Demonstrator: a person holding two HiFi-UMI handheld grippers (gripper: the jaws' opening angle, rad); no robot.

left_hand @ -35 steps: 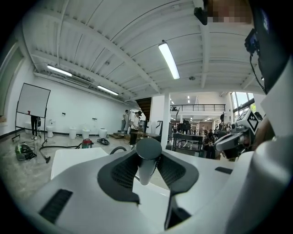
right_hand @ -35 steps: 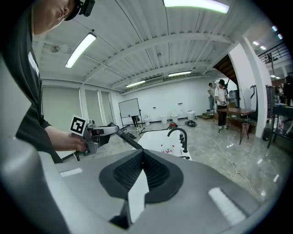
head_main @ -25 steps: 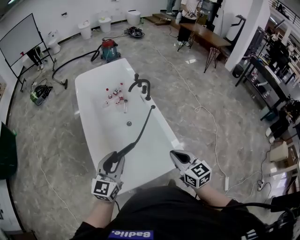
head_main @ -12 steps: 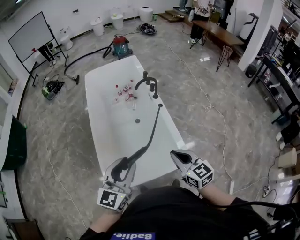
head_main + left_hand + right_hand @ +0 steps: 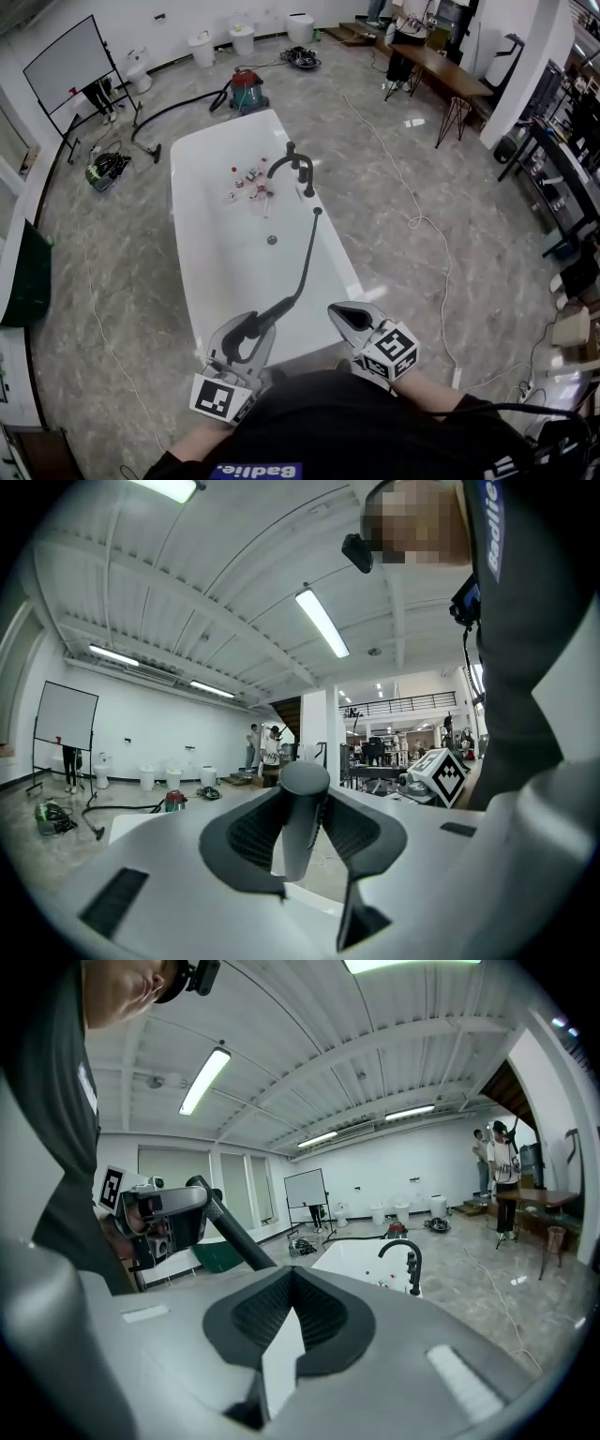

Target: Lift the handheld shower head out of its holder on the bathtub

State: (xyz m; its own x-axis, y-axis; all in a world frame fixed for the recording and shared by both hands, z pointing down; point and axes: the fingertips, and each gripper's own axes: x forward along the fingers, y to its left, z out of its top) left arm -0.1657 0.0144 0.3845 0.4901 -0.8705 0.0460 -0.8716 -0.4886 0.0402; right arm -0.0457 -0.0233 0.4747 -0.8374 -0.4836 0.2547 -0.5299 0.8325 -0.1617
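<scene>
The black handheld shower head (image 5: 251,326) hangs over the near end of the white bathtub (image 5: 202,272), away from the tap. My left gripper (image 5: 236,339) is shut on its handle (image 5: 302,819), which stands upright between the ribbed pads. Its black hose (image 5: 305,258) curves back to the tub's right rim near the black faucet (image 5: 294,166). My right gripper (image 5: 343,315) hovers beside the tub's near right corner, jaws shut with nothing in them. The right gripper view shows the left gripper (image 5: 155,1215) with the hose (image 5: 234,1238), and the faucet (image 5: 407,1262).
Small red-and-white bottles (image 5: 247,182) lie in the tub near the drain (image 5: 272,240). A red vacuum cleaner (image 5: 247,93) with its hose stands beyond the tub. A white cable (image 5: 417,220) trails over the floor at the right. Tables (image 5: 441,66) stand at the back right.
My left gripper has carried the shower head nearer to me and a little higher, the hose trailing after it. The right gripper has hardly shifted.
</scene>
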